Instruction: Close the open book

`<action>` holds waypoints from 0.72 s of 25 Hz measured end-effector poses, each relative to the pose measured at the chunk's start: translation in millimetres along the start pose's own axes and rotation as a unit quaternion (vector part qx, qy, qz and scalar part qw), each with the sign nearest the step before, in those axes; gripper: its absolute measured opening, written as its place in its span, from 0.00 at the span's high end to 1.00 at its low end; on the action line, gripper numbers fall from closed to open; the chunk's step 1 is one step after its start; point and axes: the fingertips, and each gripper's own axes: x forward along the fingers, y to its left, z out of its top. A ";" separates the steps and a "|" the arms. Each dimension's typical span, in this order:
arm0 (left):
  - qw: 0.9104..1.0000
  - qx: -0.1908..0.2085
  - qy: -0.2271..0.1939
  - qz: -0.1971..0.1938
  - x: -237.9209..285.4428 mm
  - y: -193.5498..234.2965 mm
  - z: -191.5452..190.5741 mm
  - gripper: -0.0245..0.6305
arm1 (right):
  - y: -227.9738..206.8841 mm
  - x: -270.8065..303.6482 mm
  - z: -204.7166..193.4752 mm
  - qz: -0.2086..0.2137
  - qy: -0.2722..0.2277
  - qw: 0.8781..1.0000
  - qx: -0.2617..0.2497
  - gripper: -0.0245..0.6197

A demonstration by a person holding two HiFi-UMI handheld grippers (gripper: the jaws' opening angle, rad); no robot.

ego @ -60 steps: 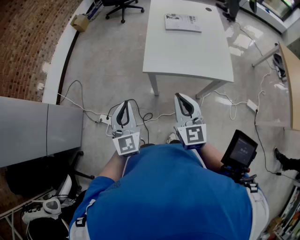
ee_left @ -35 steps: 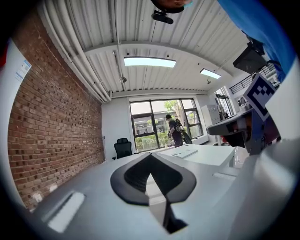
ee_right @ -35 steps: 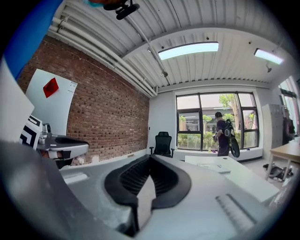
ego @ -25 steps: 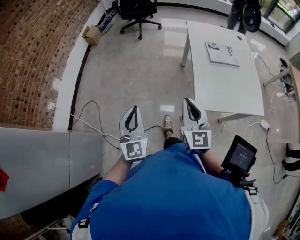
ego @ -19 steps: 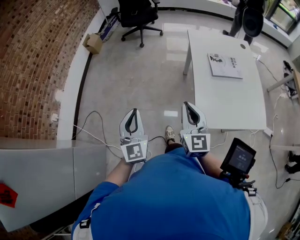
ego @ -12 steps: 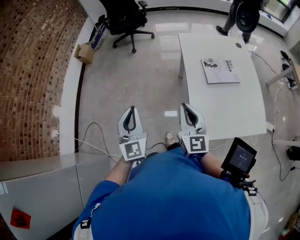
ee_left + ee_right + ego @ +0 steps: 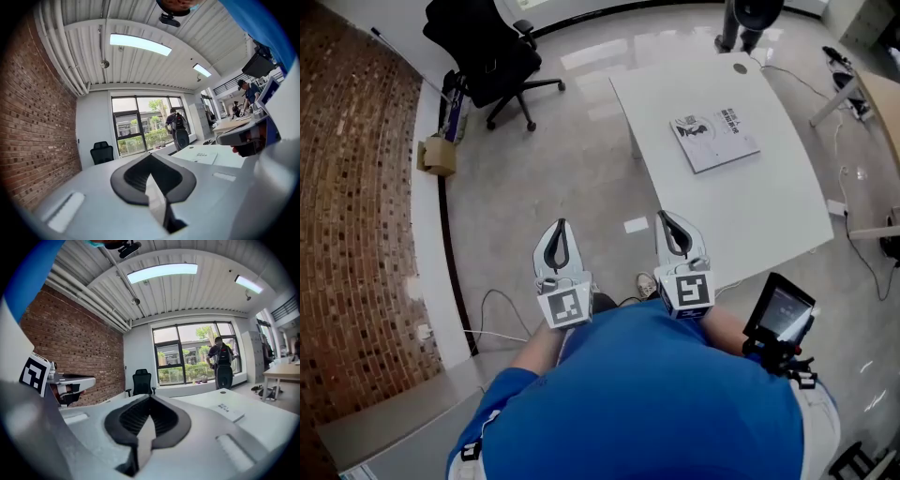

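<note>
Book is seen lying flat on the white table, toward the table's far half and well inside its edges, with one printed face turned up (only a single rectangle is shown, so no spread of pages can be made out). A small dark round spot is seen on the tabletop near the far edge, beyond the book. In the left gripper view the book is seen past the jaws to the right, and in the right gripper view it is seen to the right as well.

The left gripper and the right gripper are held side by side in front of a blue shirt, over the floor and well apart from the book. The jaws of each are pressed together, and nothing is held between them.

A shoe is seen on the floor between the grippers. A black office chair is placed beyond the table's left corner, a cardboard box is set at the foot of the brick wall, and a cable is laid across the floor.
</note>
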 end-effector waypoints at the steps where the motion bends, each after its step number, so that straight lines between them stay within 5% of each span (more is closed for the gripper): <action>1: 1.000 -0.001 -0.006 -0.012 11.4 1.8 0.2 0.96 | -1.7 6.6 1.8 -0.011 0.001 1.000 -0.001 0.96; 7: 0.993 -0.018 -0.027 -0.112 75.0 26.6 -17.2 0.95 | -1.6 46.8 -0.6 -0.115 0.010 0.993 0.000 0.96; 13: 0.975 -0.032 -0.048 -0.212 129.1 70.4 -21.3 0.95 | 26.5 78.4 11.6 -0.222 0.003 0.975 0.010 0.96; 18: 0.958 -0.038 -0.062 -0.279 163.0 66.9 -15.5 0.95 | 28.5 79.5 16.6 -0.292 -0.001 0.956 0.012 0.96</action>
